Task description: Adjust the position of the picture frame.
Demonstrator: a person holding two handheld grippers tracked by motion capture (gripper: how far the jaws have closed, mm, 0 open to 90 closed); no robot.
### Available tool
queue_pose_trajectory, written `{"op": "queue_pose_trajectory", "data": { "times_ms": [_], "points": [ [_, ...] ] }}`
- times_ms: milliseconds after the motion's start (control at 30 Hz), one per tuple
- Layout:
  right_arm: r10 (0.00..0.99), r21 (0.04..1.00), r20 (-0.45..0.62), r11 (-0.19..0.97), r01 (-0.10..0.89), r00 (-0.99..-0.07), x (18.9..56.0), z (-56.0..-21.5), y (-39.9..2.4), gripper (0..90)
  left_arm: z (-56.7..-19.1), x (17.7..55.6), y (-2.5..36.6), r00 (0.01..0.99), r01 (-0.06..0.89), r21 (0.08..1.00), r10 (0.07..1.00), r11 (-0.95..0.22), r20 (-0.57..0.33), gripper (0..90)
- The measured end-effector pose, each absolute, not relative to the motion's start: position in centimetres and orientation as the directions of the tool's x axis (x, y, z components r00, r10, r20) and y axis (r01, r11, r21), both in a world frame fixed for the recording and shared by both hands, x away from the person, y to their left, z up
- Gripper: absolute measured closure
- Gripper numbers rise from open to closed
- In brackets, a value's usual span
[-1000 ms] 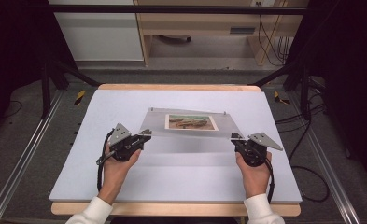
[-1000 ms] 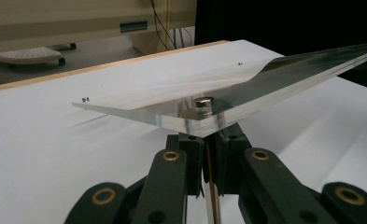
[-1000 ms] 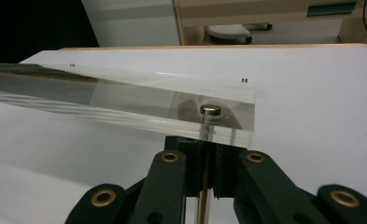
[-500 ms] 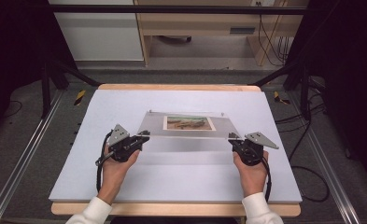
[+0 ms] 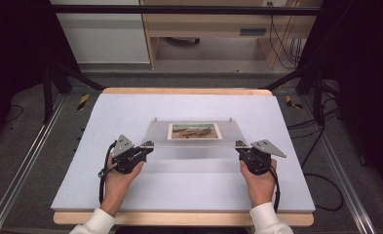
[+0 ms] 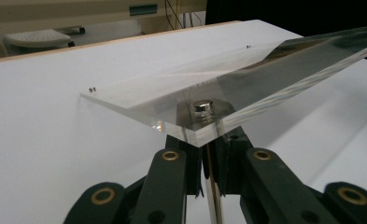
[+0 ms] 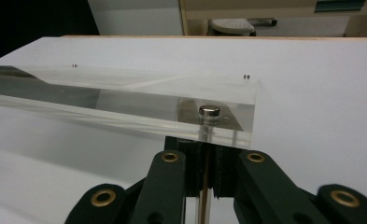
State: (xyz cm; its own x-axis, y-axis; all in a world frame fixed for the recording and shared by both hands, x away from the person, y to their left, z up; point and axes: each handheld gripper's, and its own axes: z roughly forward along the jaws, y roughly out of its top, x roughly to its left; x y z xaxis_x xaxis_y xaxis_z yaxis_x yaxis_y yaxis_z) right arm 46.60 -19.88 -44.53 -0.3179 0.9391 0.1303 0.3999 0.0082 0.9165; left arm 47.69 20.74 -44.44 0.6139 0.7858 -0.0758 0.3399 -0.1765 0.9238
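A clear acrylic panel point(image 5: 194, 142) with a small landscape picture point(image 5: 194, 130) in it is held over the middle of the white table point(image 5: 179, 190). My left gripper point(image 5: 147, 145) is shut on its near left corner, my right gripper point(image 5: 239, 145) on its near right corner. In the left gripper view the jaws point(image 6: 208, 140) meet under the panel's corner point(image 6: 265, 74), just below a silver stud point(image 6: 202, 105). The right gripper view shows the same: the gripper point(image 7: 208, 147) shut beneath the panel point(image 7: 125, 100) and its stud point(image 7: 209, 111). The panel's far edge lies low, near the table.
The table's wooden rim point(image 5: 179, 218) runs along the near side. Metal rails point(image 5: 23, 170) flank the table on the floor. Cables point(image 5: 320, 161) lie on the floor at the right. A cabinet and a bench point(image 5: 203, 29) stand beyond the far edge.
Both grippers and the panel have shifted slightly toward the person. The grip on both corners is the same.
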Motion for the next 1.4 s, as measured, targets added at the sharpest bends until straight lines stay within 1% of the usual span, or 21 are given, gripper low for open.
{"op": "queue_pose_trajectory", "data": {
  "times_ms": [167, 333, 567, 767, 1033, 1400],
  "points": [
    [0.938, 0.9, 0.15, 0.002, 0.436, -0.314, 46.3, -45.0, -20.0, 84.6, -44.7, 47.1, 20.5, 0.617, 0.36, 0.904, 0.785, -0.229, -0.047, 81.4],
    [0.935, 0.888, 0.157, 0.007, 0.459, -0.318, 46.1, -45.4, -20.1, 84.5, -45.0, 47.0, 20.4, 0.613, 0.383, 0.895, 0.788, -0.231, -0.059, 81.8],
    [0.932, 0.878, 0.164, 0.011, 0.479, -0.324, 46.0, -45.8, -20.1, 84.3, -45.3, 47.0, 20.5, 0.613, 0.402, 0.88, 0.788, -0.253, -0.054, 82.1],
    [0.927, 0.863, 0.169, 0.024, 0.504, -0.333, 46.0, -46.3, -19.9, 83.9, -45.8, 47.2, 20.6, 0.606, 0.435, 0.865, 0.792, -0.251, -0.074, 82.8],
    [0.925, 0.856, 0.171, 0.031, 0.517, -0.338, 46.0, -46.6, -19.9, 83.9, -46.1, 47.0, 20.4, 0.592, 0.439, 0.858, 0.804, -0.268, -0.052, 82.9],
    [0.924, 0.831, 0.16, 0.064, 0.552, -0.347, 46.0, -47.3, -19.8, 83.5, -46.6, 47.0, 20.5, 0.591, 0.478, 0.831, 0.804, -0.285, -0.064, 83.1]
  ]
}}
